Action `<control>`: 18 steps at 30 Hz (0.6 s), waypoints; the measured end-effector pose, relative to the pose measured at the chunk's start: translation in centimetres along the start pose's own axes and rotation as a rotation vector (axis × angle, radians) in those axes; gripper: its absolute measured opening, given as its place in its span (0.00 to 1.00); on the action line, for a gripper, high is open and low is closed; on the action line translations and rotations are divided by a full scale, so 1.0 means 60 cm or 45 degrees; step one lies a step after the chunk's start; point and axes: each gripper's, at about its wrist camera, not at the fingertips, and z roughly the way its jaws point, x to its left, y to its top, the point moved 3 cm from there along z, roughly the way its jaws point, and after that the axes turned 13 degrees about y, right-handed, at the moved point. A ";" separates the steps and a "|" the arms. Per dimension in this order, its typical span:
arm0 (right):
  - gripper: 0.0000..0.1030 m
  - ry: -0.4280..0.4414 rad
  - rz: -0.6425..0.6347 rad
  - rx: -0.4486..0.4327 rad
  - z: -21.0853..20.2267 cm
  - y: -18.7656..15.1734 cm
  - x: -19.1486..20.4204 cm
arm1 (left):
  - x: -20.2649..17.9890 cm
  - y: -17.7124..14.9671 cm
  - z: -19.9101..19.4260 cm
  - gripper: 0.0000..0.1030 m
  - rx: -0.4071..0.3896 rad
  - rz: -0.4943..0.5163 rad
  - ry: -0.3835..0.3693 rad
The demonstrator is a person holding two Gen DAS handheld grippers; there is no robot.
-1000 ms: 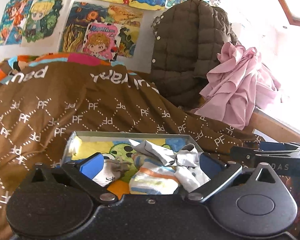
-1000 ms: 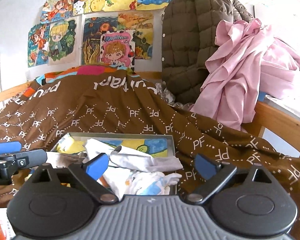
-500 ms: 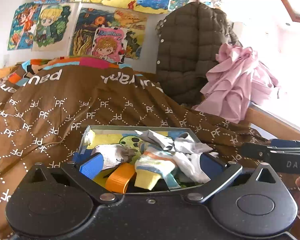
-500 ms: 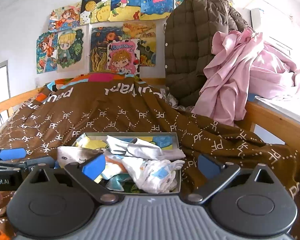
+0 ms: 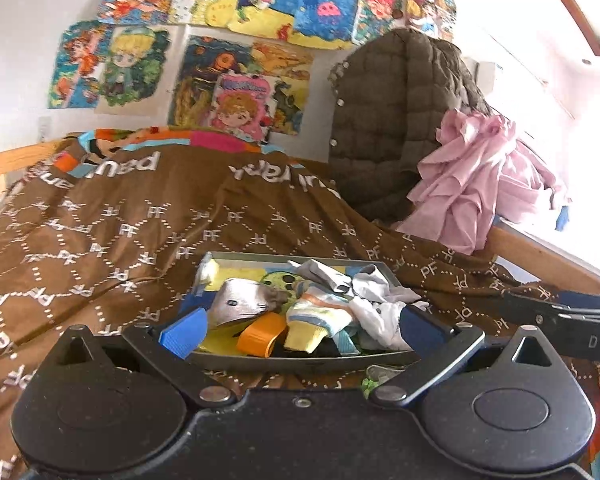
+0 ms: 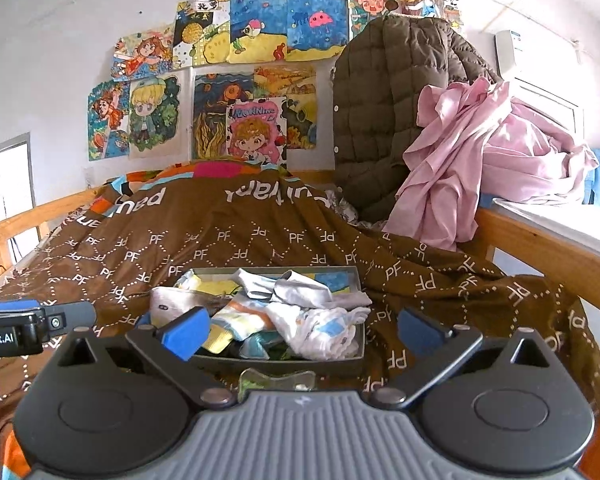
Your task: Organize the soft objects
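Both the left gripper (image 5: 300, 326) and the right gripper (image 6: 300, 330) hover wide open and empty in front of the tin tray (image 6: 357, 276) on the brown blanket (image 6: 220, 240), where the small socks (image 6: 319, 330) lie piled, probably to choose one.

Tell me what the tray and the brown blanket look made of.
Tray: seemingly thin metal, grey matt rim, stiff straight edges, printed cartoon base. Brown blanket: soft woven or fleece fabric, matt, draping in folds, printed with white PF marks.
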 end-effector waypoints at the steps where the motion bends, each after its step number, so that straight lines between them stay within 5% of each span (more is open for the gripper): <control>1: 1.00 0.000 0.002 -0.002 -0.004 0.000 0.001 | 0.002 -0.003 -0.009 0.99 0.001 -0.010 0.009; 18: 1.00 0.025 0.043 -0.009 -0.055 -0.041 0.024 | 0.018 -0.049 -0.096 0.99 0.020 -0.099 0.058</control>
